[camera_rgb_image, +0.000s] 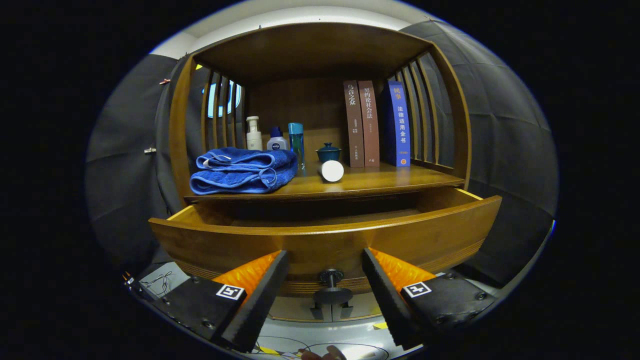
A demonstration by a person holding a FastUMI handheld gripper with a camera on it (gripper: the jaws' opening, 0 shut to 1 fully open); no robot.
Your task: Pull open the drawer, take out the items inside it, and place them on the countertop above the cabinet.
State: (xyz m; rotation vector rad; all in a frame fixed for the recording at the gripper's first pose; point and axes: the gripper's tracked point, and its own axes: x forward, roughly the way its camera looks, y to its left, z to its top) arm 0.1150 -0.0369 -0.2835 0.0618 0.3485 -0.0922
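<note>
The wooden drawer (325, 240) of the cabinet is pulled out toward me, its curved front just ahead of the fingers. Its dark round knob (331, 286) sits low between the two fingers without touching either. My gripper (325, 257) is open, fingers spread wide on both sides of the knob. The drawer's inside is mostly hidden behind its front; I see no item in it. On the countertop (380, 182) above lie a folded blue towel (242, 170) and a white cylinder (331, 170) on its side.
At the back of the countertop stand a white pump bottle (254, 133), a small blue-capped bottle (276, 140), a tall blue bottle (296, 142), a lidded teal cup (328, 151) and three upright books (377, 124). Slatted wooden sides and a top board enclose the shelf.
</note>
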